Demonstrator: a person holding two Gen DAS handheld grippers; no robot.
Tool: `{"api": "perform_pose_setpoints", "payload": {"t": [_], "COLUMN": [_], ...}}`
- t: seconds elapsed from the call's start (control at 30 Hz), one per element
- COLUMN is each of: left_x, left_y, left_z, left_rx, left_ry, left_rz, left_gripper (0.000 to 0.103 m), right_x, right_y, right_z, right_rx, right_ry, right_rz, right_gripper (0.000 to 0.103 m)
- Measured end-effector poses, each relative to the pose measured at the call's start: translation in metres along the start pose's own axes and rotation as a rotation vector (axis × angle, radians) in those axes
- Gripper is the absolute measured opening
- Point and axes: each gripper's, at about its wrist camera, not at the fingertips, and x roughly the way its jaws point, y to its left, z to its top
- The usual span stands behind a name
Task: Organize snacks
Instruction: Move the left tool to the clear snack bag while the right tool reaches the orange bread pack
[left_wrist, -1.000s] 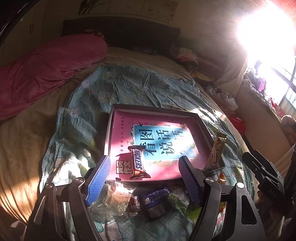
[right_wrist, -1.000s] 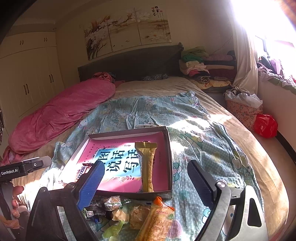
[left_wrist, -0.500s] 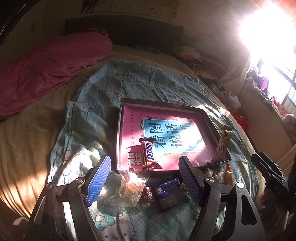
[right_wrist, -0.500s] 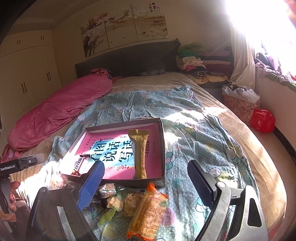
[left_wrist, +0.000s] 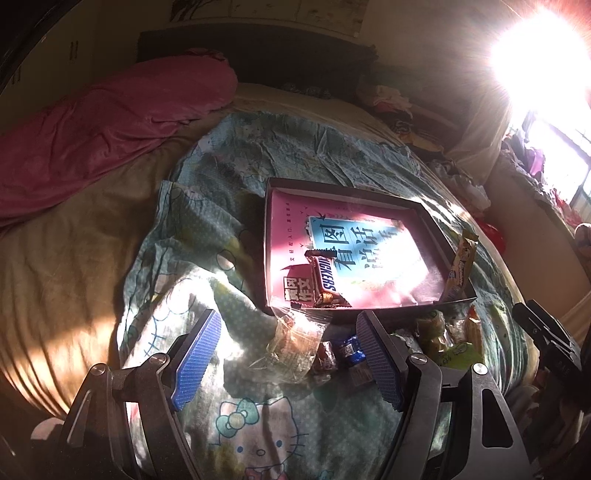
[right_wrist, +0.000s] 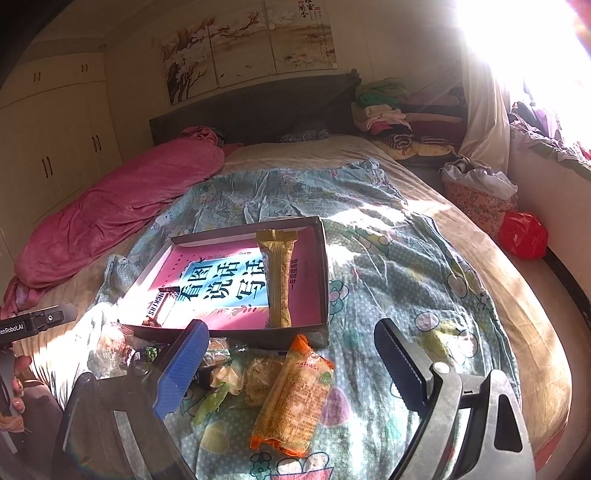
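Observation:
A shallow dark box (left_wrist: 428, 218) (right_wrist: 323, 258) with a pink and blue printed bottom lies on the bed. Inside it rest a Snickers bar (left_wrist: 325, 282) (right_wrist: 157, 306) at one end and a long golden wafer packet (right_wrist: 277, 277) (left_wrist: 460, 266) at the other. Loose snacks sit in front of the box: a clear bag (left_wrist: 295, 341), small wrapped candies (left_wrist: 351, 350), green sweets (left_wrist: 454, 352) and an orange biscuit packet (right_wrist: 291, 395). My left gripper (left_wrist: 288, 362) hangs open above the clear bag, nothing between its blue pads. My right gripper (right_wrist: 291, 373) stands open over the orange packet.
A cartoon-cat bedspread (right_wrist: 388, 266) covers the bed, with a pink duvet (left_wrist: 99, 125) rolled along its left side. Folded clothes (right_wrist: 391, 114) pile by the headboard, a red bag (right_wrist: 522, 234) lies on the floor, and window glare (left_wrist: 535, 55) washes out the upper right.
Both grippers have drawn back and lowered slightly, so the box sits farther off and more of the loose snack pile shows. The left view has also shifted left. Jaws have not moved.

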Motion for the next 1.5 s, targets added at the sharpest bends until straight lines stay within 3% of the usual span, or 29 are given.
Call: {"api": "perform_pose_setpoints", "payload": {"t": [0.23,0.7,1.23,1.5], "left_x": [0.010,0.017,0.031,0.041], "left_y": [0.005,0.005,-0.001,0.000], "left_z": [-0.018,-0.027,-0.035,-0.031], "left_rx": [0.007,0.026,0.065,0.066], "left_ry": [0.049,0.071,0.068,0.062], "left_rz": [0.013,0.012,0.019,0.002], "left_gripper": [0.077,0.077,0.077,0.077], "right_x": [0.005,0.002,0.042,0.057], "right_y": [0.006,0.004,-0.024,-0.036], "right_z": [-0.014,-0.025,-0.044,-0.049], "right_rx": [-0.022,-0.002,0.115,0.179], "right_ry": [0.037,0.060,0.199,0.233], "right_rz": [0.006,0.021,0.017,0.088], "right_gripper": [0.091,0.091,0.091,0.068]}}
